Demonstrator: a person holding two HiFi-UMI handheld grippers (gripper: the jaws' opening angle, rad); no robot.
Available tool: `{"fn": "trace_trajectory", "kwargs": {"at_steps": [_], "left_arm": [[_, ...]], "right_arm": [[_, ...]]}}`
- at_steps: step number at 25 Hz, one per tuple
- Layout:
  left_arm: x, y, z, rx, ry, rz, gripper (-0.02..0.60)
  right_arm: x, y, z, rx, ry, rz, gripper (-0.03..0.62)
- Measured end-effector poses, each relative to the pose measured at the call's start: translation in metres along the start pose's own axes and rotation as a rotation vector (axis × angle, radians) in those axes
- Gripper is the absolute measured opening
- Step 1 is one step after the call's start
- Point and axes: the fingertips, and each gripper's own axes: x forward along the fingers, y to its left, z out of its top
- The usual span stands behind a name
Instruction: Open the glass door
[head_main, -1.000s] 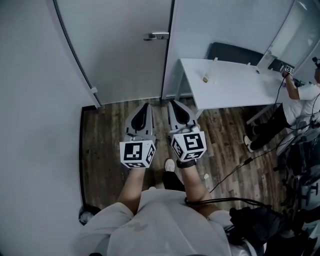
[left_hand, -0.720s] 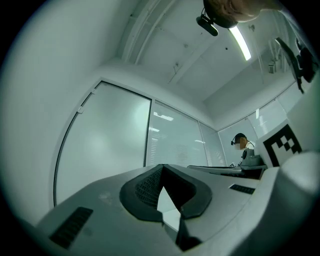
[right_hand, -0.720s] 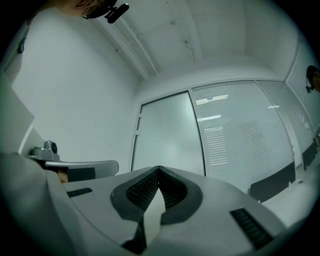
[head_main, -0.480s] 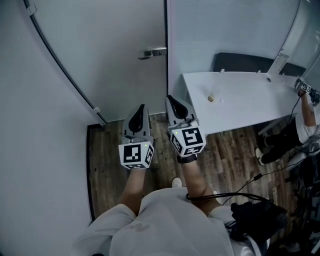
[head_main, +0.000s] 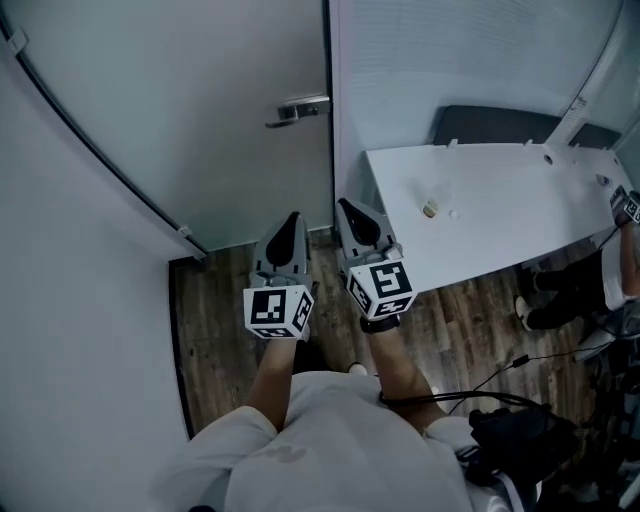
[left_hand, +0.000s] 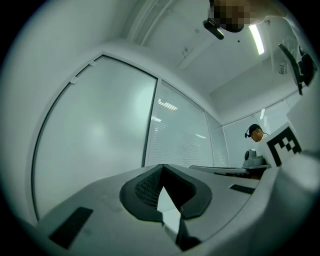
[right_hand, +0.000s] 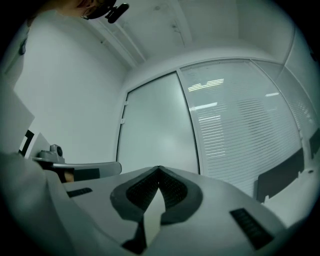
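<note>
The left gripper (head_main: 290, 222) and right gripper (head_main: 350, 211) are held side by side over the dark wood-plank floor (head_main: 215, 300) — each with its jaws pressed fully together, nothing between them. A white rectangular table (head_main: 500, 210) lies just right of the right gripper. Ahead of both tips stands the frosted glass door (head_main: 190, 120) — closed, its silver lever handle (head_main: 297, 108) untouched, well beyond them.

We take this for an office: a frosted glass door (head_main: 200, 120) with a lever handle (head_main: 298, 108) sits in a glass partition (head_main: 450, 60). Slatted blinds (right_hand: 245, 130) show behind the panes, a long white surface (head_main: 500, 200) stands on a wood-look floor (head_main: 220, 320), and a strip light (left_hand: 258, 39) runs overhead.
</note>
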Motion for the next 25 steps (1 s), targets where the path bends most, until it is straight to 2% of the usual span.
{"fn": "trace_trajectory", "kwargs": {"at_steps": [5, 11, 15, 18, 25], "left_arm": [[0.073, 0.042, 0.004, -0.033, -0.029, -0.080, 0.002], [0.127, 0.110, 0.014, -0.029, -0.045, -0.159, 0.002], [0.147, 0.147, -0.011, -0.036, -0.004, -0.159, 0.002], [0.166, 0.159, -0.036, -0.070, 0.051, -0.173, 0.002], [0.222, 0.158, -0.052, -0.022, 0.094, -0.194, 0.002]], "right_arm": [[0.063, -0.038, 0.013, -0.043, -0.017, -0.103, 0.002], [0.140, -0.038, 0.007, -0.025, -0.028, -0.185, 0.002], [0.169, -0.032, -0.011, -0.026, -0.003, -0.214, 0.002], [0.184, -0.041, -0.024, -0.029, 0.026, -0.227, 0.002], [0.219, -0.093, -0.039, 0.013, 0.046, -0.237, 0.002]]}}
